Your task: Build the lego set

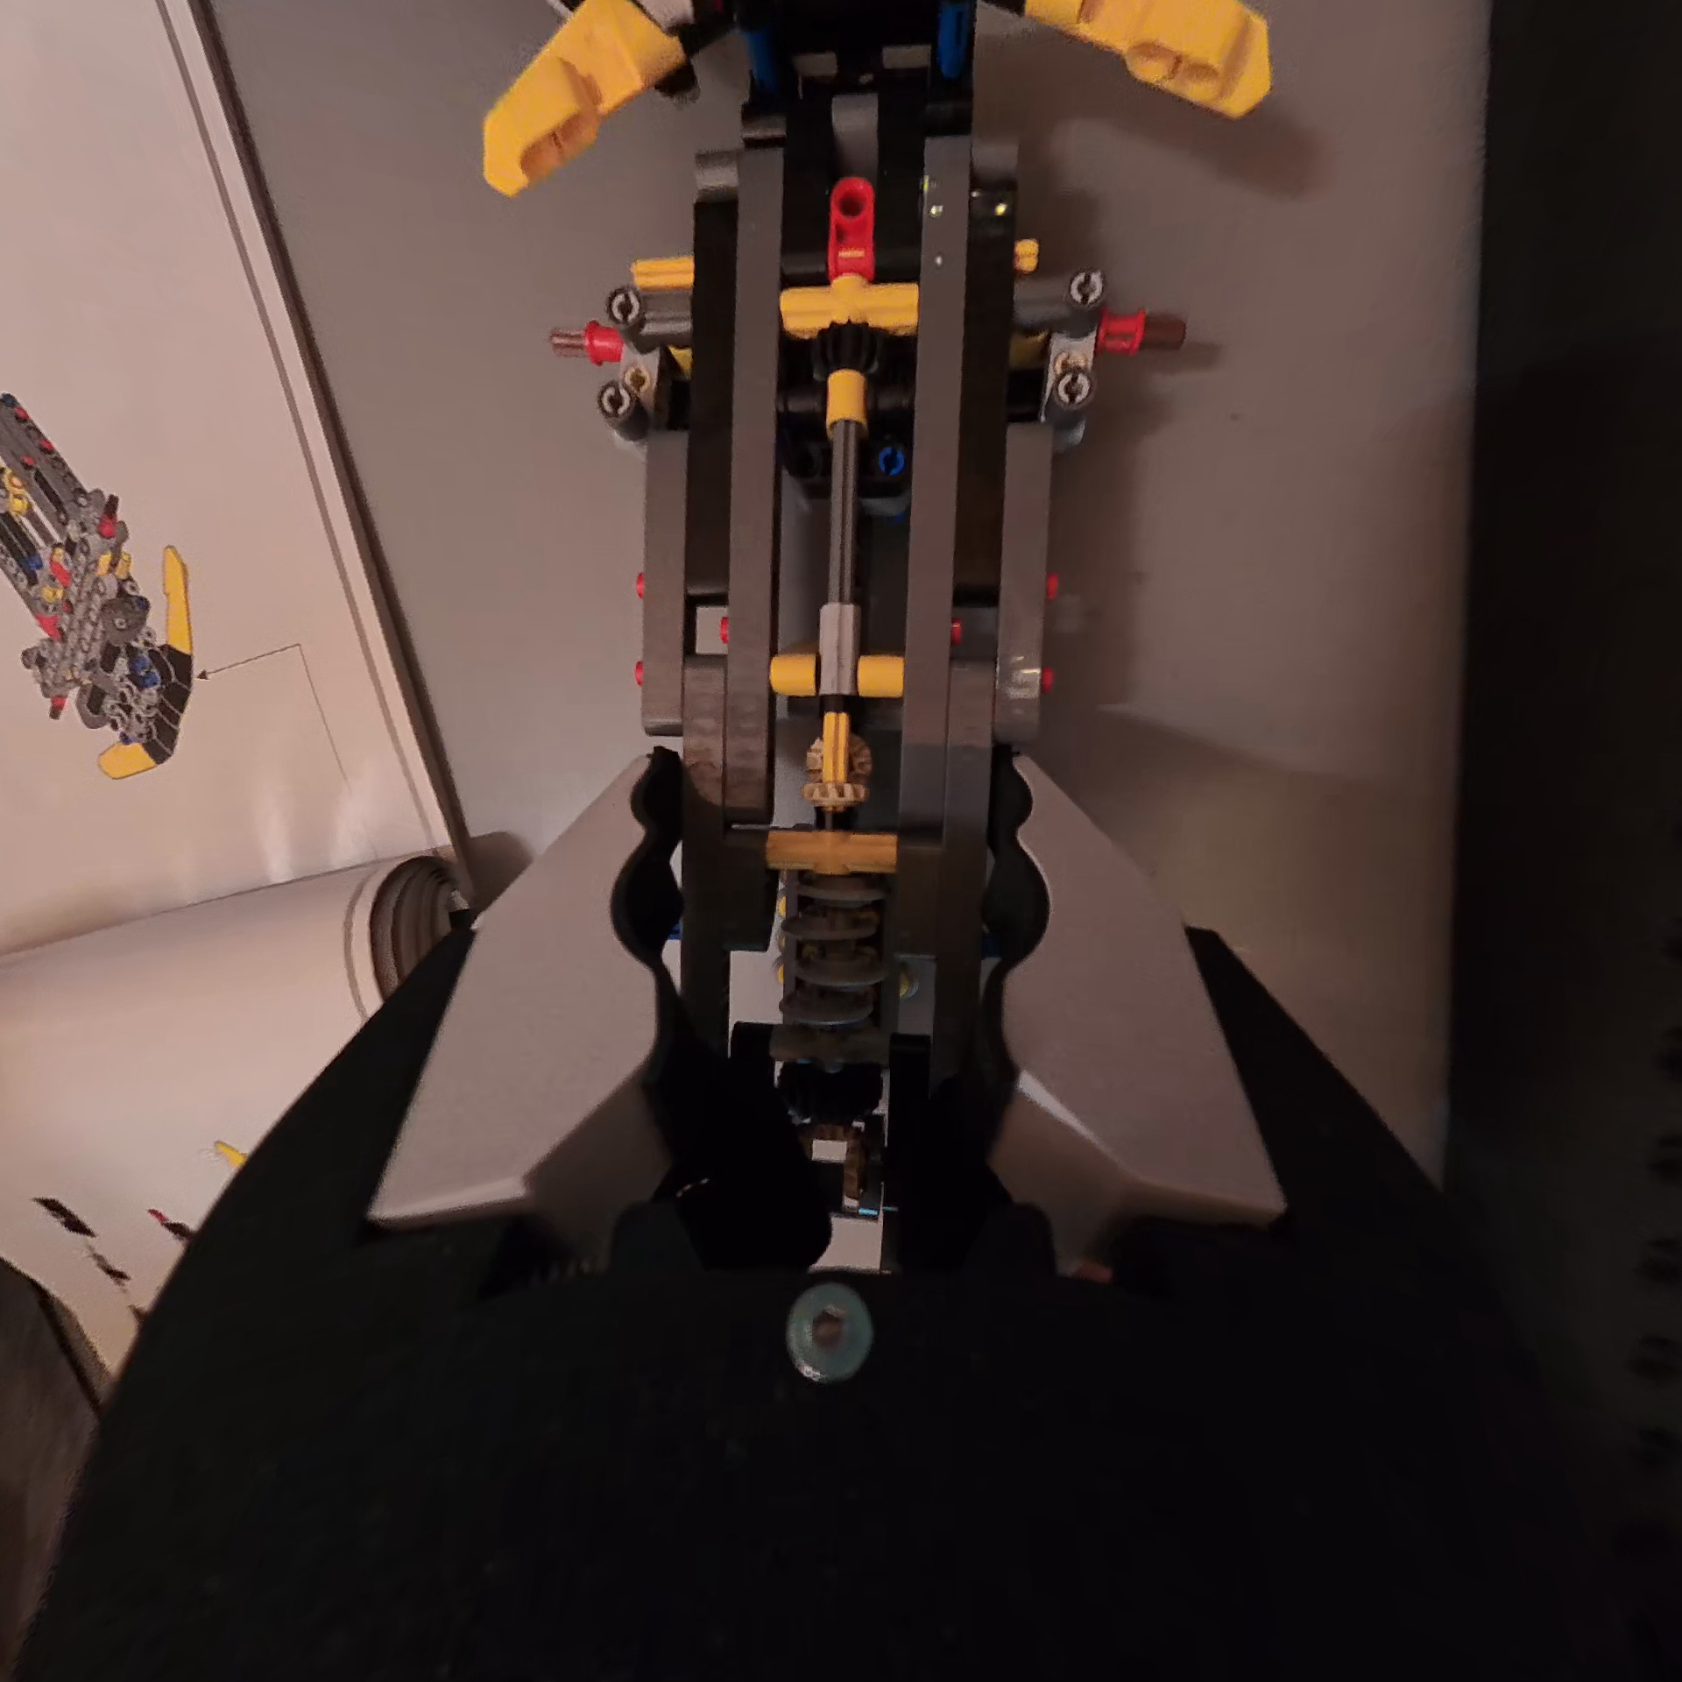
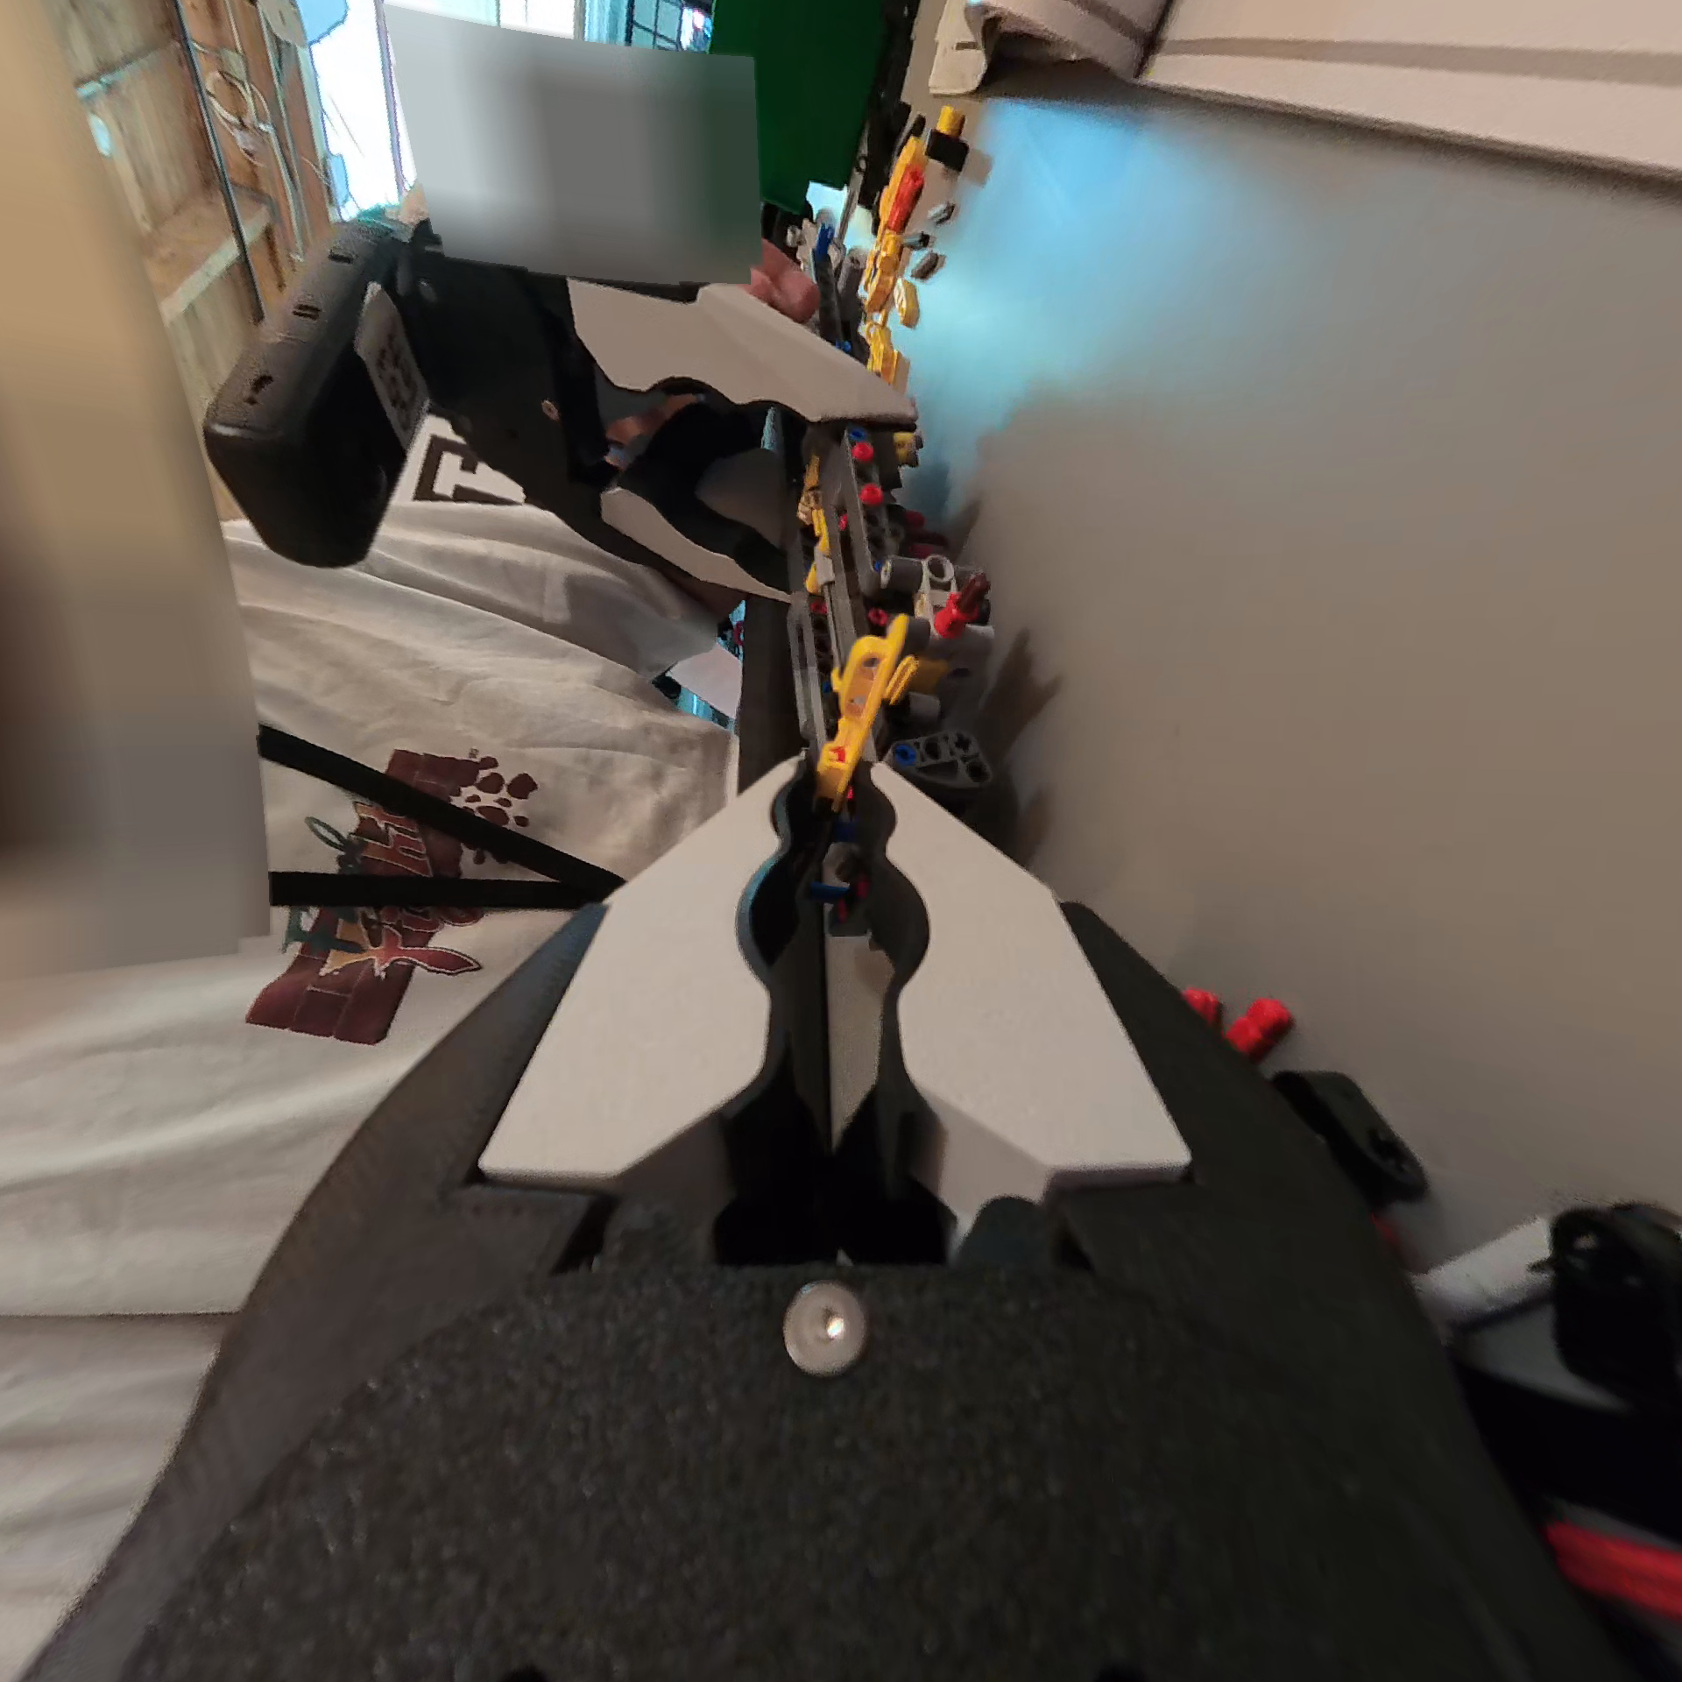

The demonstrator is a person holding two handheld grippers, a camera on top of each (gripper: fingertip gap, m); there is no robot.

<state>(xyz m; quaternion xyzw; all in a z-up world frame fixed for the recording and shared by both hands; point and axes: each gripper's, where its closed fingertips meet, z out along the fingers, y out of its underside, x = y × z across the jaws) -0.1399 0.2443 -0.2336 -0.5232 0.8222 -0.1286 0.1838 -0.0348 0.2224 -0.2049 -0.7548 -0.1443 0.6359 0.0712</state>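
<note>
The lego model [image 1: 842, 546] is a long chassis of dark beams with a central axle, gears, a spring and yellow panels [image 1: 582, 91] at its far end. My left gripper [image 1: 833, 774] is shut on the model's near end, with the beams clamped between its grey fingers [image 1: 546, 1001]. In the right wrist view the model [image 2: 846, 564] runs edge-on beside the grey table [image 2: 1274, 637]. My right gripper [image 2: 839, 774] is shut on its other end, by a yellow curved panel [image 2: 865, 683]. The left gripper [image 2: 837, 501] shows farther off, holding the model.
An open instruction booklet [image 1: 182, 592] lies to the left of the model. Loose yellow pieces [image 2: 896, 237] lie far along the table, red pieces [image 2: 1247, 1019] and a black part [image 2: 1356, 1129] lie nearer. A person in a white shirt [image 2: 455, 683] stands close behind the model. One gripper's finger ends stand about 12 cm off the other's.
</note>
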